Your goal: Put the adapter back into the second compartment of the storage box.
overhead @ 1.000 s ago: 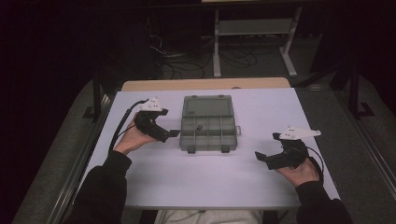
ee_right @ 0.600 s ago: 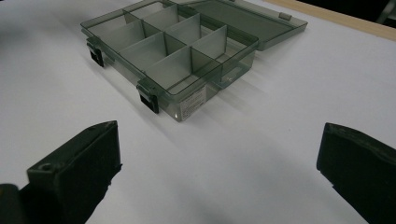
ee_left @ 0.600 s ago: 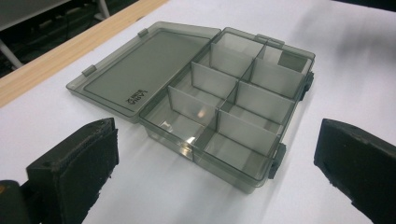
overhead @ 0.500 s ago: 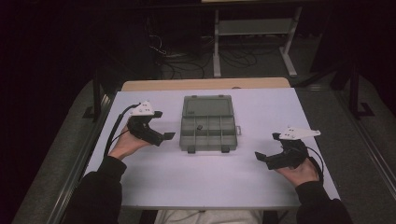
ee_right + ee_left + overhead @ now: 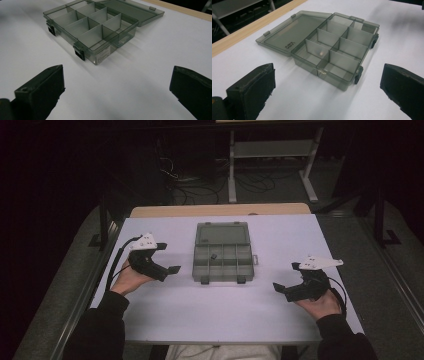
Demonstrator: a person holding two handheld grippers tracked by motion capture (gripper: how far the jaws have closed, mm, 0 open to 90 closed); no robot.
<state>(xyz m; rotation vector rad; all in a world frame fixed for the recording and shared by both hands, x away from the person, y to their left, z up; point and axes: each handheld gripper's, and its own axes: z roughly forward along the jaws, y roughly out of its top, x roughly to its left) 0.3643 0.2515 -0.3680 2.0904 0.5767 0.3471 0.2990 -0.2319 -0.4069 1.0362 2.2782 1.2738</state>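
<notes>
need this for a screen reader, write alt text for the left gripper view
A smoky grey translucent plastic organiser box lies open on a white table, its flat lid folded back and its dividers forming small compartments, one holding a tiny pale object. The left tool shows two black jaws set wide apart in the foreground, short of the box.

On your white table: one grey compartment box, lid open flat behind it. On the box you have two dark latches at its front edge and one small item inside. Beside the box: two grippers, left gripper, right gripper.
</notes>
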